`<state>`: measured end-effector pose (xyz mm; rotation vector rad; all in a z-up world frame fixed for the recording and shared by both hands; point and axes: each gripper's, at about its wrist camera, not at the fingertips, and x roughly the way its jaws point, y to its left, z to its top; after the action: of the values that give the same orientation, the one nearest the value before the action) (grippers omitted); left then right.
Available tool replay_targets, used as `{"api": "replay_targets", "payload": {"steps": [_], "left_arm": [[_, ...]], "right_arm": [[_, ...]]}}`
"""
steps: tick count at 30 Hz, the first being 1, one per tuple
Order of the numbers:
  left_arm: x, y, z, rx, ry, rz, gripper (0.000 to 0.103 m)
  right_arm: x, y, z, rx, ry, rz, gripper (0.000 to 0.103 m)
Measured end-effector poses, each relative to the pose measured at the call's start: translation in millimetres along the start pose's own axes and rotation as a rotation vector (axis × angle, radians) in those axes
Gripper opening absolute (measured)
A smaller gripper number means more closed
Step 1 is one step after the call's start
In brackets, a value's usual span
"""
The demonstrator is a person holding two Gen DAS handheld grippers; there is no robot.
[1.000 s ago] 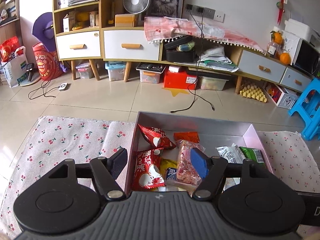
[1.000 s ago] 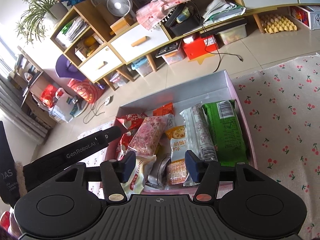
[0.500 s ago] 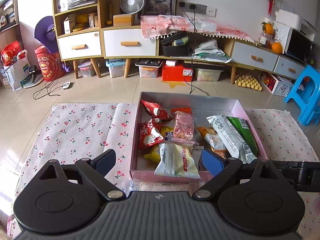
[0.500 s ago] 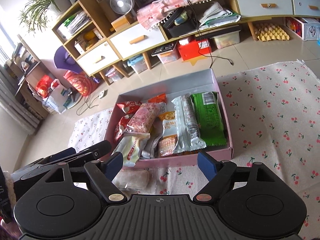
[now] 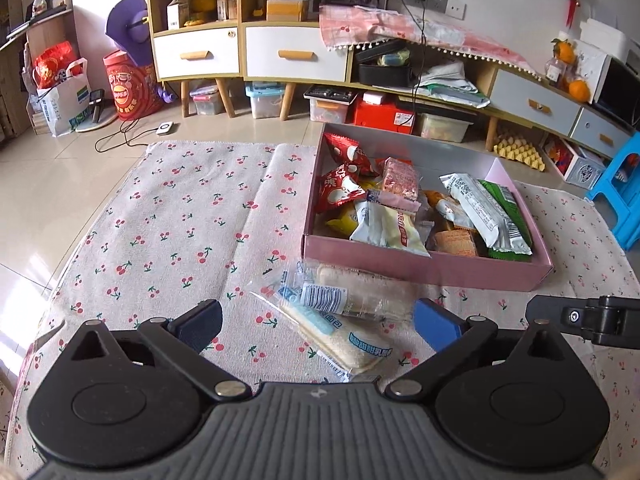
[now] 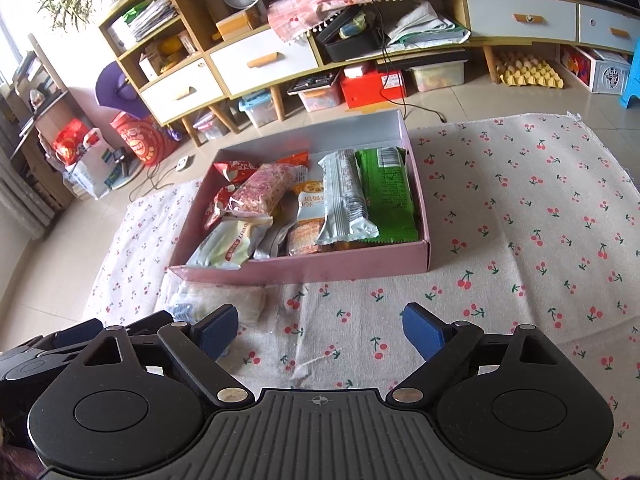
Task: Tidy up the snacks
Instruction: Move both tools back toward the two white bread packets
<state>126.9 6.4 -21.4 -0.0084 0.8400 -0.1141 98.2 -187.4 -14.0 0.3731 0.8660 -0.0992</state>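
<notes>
The left gripper (image 5: 316,322) has its jaws opening wide, empty, hanging over two clear-wrapped cracker packs (image 5: 340,316) that lie on the cherry-print cloth (image 5: 180,216). In the left wrist view they sit at lower centre between the fingers, long axes slanting from upper left to lower right, one crossing the other. The right gripper (image 6: 320,330), jaws also opening and empty, has only cloth between its fingers; the packs lie at its lower left. The left is nearer. Just beyond stands the pink snack box (image 5: 424,266), already crowded, its near wall between packs and contents.

Bright daylight, sharp focus, fisheye-bent edges.
</notes>
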Motion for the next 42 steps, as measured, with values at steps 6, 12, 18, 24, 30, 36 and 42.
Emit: {"api": "replay_targets", "payload": {"steps": [6,12,18,24,30,36,42], "left_arm": [[6.4,1.0,-14.1,-0.061,0.027,0.024,0.102],[22.0,-5.1,-23.2,-0.088,0.058,0.035,0.096],[33.0,-9.6,-25.6,-0.087,0.051,0.062,0.081],[31.8,-3.1,-25.5,-0.100,0.069,-0.017,0.054],[26.8,12.7,-23.7,-0.063,0.126,-0.085,0.038],[19.6,37.5,-23.9,-0.031,0.183,-0.099,0.035],[10.9,58.7,-26.0,0.035,0.204,-0.033,0.036]], "right_arm": [[12.5,2.3,-20.7,-0.054,0.081,-0.069,0.093],[16.8,4.0,-23.6,-0.132,0.059,-0.122,0.093],[27.5,-3.6,-17.9,-0.084,0.068,-0.124,0.094],[33.4,-5.6,-14.2,-0.089,0.059,-0.112,0.094],[39.2,-3.9,-10.1,-0.098,0.038,-0.055,0.094],[47.8,6.5,-9.7,-0.147,0.015,0.026,0.094],[61.5,24.9,-12.5,-0.242,0.009,0.082,0.093]]}}
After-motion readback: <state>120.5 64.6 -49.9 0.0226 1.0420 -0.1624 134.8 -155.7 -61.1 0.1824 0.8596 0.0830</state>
